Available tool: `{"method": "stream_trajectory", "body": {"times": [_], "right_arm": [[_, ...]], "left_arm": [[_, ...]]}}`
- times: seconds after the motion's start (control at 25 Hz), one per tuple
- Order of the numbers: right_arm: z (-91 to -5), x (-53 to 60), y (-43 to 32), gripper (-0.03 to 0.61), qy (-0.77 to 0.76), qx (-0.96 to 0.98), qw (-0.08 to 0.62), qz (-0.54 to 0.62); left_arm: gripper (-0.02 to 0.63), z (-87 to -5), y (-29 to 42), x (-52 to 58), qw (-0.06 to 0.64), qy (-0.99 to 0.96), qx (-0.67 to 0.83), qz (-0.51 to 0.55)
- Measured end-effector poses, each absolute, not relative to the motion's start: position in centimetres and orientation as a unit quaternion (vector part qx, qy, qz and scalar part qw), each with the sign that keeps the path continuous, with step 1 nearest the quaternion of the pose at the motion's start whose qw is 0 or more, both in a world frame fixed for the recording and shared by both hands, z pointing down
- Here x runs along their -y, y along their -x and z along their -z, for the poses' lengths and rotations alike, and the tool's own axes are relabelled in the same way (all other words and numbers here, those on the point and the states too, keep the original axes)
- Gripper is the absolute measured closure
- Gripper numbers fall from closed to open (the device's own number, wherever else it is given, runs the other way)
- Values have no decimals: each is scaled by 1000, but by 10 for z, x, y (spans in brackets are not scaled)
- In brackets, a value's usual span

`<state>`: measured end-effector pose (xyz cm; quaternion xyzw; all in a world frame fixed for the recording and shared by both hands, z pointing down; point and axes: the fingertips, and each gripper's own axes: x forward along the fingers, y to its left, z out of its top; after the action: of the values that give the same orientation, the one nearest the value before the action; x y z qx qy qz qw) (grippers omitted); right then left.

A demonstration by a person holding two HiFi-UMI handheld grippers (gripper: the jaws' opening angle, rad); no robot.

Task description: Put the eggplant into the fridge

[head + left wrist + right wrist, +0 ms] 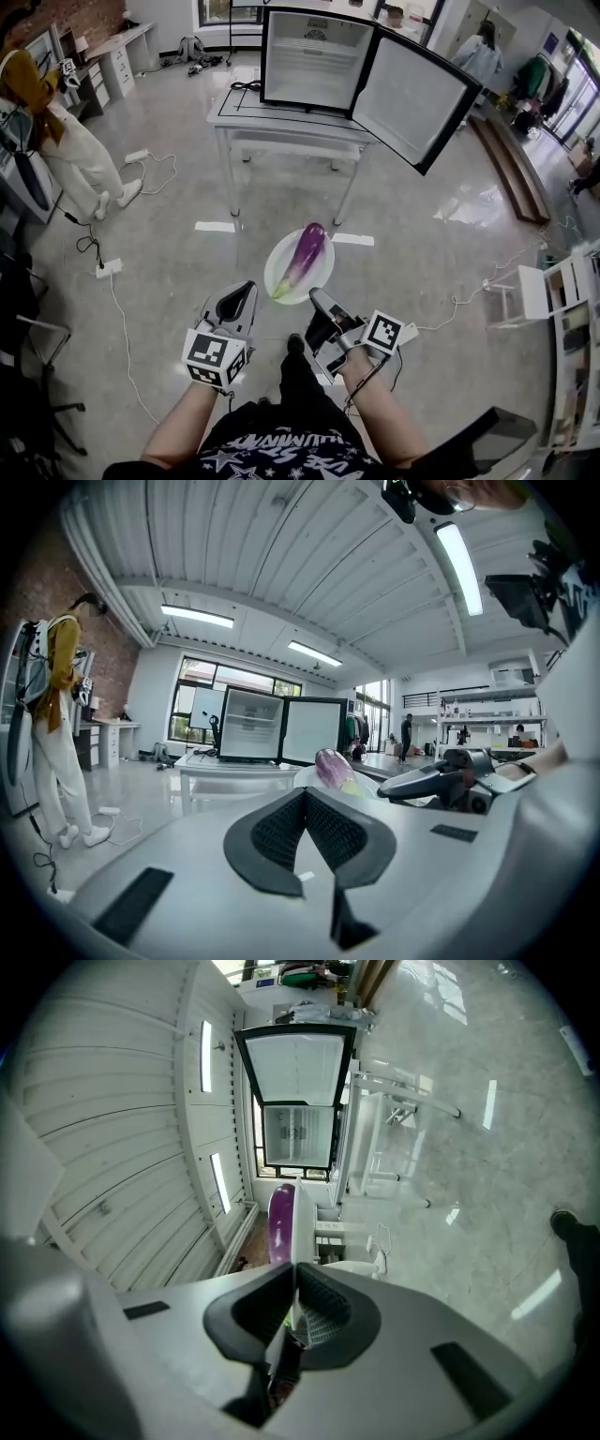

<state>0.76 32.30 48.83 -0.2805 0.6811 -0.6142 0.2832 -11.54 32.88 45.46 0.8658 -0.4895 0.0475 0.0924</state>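
Observation:
A purple eggplant with a green stem end lies on a white plate held in the air above the floor. My right gripper is shut on the plate's near rim; in the right gripper view the plate stands edge-on between the jaws with the eggplant on it. My left gripper is shut and empty, just left of the plate. Ahead, the small fridge stands on a white table, its door swung wide open to the right. The left gripper view shows the eggplant and the fridge beyond.
A person in yellow and white stands at the left by a desk. Cables and a power strip lie on the floor at left. A white shelf unit stands at right. Another person is far back.

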Motion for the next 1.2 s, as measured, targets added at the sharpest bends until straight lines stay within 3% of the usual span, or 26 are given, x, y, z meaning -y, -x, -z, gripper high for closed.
{"method": "stream_trajectory", "body": {"times": [0.4, 1.2], "right_arm": [[-498, -219, -23, 558, 275, -683, 261, 624], [-482, -90, -74, 558, 244, -694, 256, 627]], "left_arm": [[606, -464, 103, -233, 117, -853, 507, -50], [605, -447, 46, -108, 94, -846, 522, -47]]}}
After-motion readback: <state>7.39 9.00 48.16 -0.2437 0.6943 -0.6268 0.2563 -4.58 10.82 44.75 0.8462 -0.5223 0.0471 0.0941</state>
